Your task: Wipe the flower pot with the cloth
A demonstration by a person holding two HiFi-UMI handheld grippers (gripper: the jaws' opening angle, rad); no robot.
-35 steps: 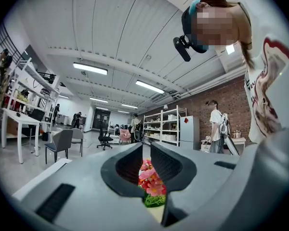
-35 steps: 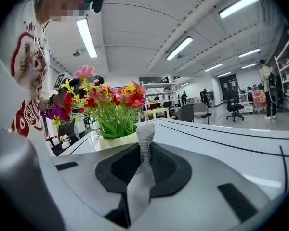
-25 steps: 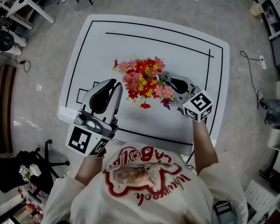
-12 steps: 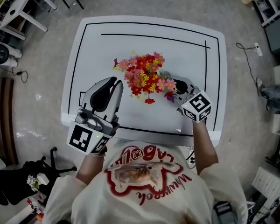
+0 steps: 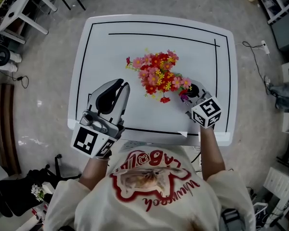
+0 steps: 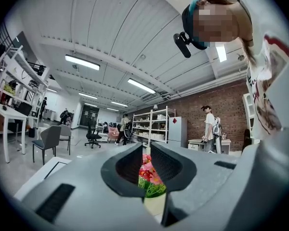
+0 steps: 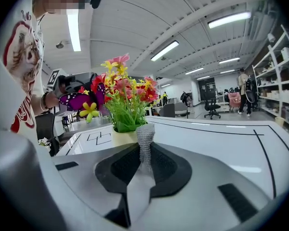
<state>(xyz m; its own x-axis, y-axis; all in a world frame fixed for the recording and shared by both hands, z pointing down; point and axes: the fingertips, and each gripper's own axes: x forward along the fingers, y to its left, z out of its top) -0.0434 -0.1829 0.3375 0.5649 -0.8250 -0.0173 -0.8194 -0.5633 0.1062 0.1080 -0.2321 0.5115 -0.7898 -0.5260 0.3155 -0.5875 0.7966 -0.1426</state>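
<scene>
A cream flower pot (image 7: 124,137) stands on the white table (image 5: 111,47), filled with red, pink and yellow flowers (image 5: 159,73) and a purple butterfly (image 7: 79,100). In the head view the blooms hide the pot. My right gripper (image 7: 145,150) is shut on a grey knitted cloth (image 7: 145,137), whose end sticks up just in front of the pot. It sits low at the pot's right side (image 5: 187,91). My left gripper (image 5: 121,84) is shut with nothing in it and hangs left of the pot, pointing at it. The flowers (image 6: 147,172) show through the slit between its jaws (image 6: 145,159).
Black lines mark a border on the table, and its near edge (image 5: 149,141) lies just ahead of the person's body. A cable (image 5: 254,57) runs on the floor at the right. Chairs (image 6: 48,138), shelving (image 6: 156,126) and a standing person (image 6: 210,129) are in the room beyond.
The right gripper has turned a little and sits slightly nearer to me beside the pot, still shut on the cloth. The left gripper has kept still. The head view has shifted.
</scene>
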